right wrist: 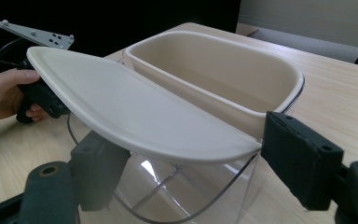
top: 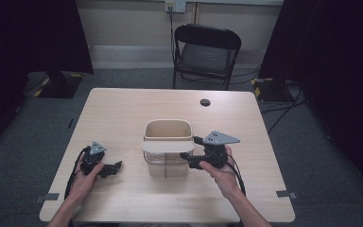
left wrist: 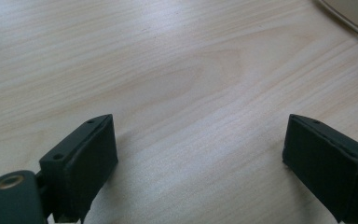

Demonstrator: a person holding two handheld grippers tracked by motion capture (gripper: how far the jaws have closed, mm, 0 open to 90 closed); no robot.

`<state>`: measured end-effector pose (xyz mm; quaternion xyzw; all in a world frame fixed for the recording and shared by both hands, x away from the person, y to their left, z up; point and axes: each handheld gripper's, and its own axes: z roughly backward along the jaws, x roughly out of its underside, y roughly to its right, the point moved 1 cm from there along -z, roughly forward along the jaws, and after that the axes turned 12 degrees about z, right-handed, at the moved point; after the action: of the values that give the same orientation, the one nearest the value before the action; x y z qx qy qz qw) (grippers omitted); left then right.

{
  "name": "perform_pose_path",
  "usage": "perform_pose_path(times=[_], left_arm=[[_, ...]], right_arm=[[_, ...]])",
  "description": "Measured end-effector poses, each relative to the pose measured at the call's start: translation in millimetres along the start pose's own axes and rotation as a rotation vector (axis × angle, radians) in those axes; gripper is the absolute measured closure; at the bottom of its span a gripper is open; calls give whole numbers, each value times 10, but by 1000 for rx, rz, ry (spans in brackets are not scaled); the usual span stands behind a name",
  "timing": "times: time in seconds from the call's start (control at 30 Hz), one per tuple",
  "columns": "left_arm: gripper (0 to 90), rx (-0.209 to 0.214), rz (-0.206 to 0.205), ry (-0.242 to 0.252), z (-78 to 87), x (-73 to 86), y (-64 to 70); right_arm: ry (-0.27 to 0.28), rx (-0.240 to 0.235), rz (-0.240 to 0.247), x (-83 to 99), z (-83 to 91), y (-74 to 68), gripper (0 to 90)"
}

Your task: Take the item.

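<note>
Work appears to be at an early stage. Standing mid-table is the clear plastic bin with a cream insert (top: 167,150), its flat cream plastic lid flap (right wrist: 135,112) covering the near half while the far half stays uncovered. The right gripper (top: 192,160) sits just beside the bin's right side, jaws spread to either side of the flap's edge, clamping nothing. The left gripper (top: 112,169) rests on the pale wooden table (left wrist: 177,70), well apart from the bin, jaws wide and empty. Grasping and moving the flap seem yet to come.
</note>
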<state>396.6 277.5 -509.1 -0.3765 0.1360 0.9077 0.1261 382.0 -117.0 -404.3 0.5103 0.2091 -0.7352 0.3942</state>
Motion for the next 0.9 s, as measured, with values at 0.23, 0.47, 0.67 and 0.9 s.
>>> perform_pose_path(times=[0.23, 0.47, 0.67, 0.9], left_arm=[[93, 1, 0, 0, 0, 0, 0], [93, 0, -2, -2, 1, 0, -2], [93, 1, -3, -2, 1, -1, -3], [93, 0, -3, -2, 1, -1, -2]], right_arm=[[1, -1, -2, -3, 3, 9, 246], [6, -1, -4, -3, 2, 17, 253], [13, -1, 1, -22, 11, 24, 284], [10, -4, -2, -22, 4, 34, 288]])
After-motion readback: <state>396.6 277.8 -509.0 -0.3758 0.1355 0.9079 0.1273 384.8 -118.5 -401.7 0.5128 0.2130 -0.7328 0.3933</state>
